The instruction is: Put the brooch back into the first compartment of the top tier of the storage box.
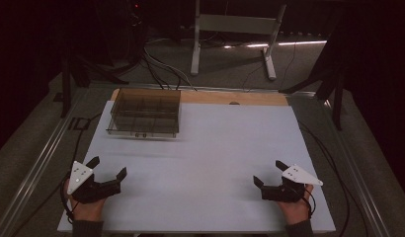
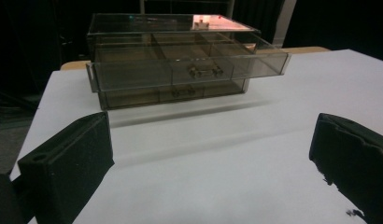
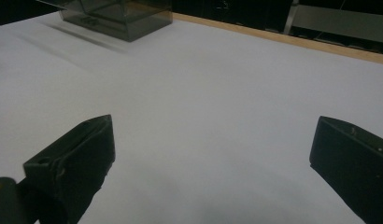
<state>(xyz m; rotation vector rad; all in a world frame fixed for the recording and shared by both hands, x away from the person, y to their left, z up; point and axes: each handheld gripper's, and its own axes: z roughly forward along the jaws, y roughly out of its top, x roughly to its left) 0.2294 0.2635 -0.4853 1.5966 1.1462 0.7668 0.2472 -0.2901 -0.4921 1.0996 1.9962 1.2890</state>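
Smoked-acrylic drawer box (image 1: 145, 113) beyond 2 wide-jawed grippers: left gripper (image 1: 108, 167), right gripper (image 1: 269, 173).

There is 1 white table (image 1: 210, 163). On it, far and to the left, sits 1 see-through box (image 1: 144, 113) with 2 drawers (image 2: 189, 70), and the top drawer is pulled out. Each drawer has 1 small handle (image 2: 204, 72). There are 2 black grippers, 1 near on the left (image 1: 110, 168) and 1 near on the right (image 1: 269, 173). Each gripper has 2 jaws.
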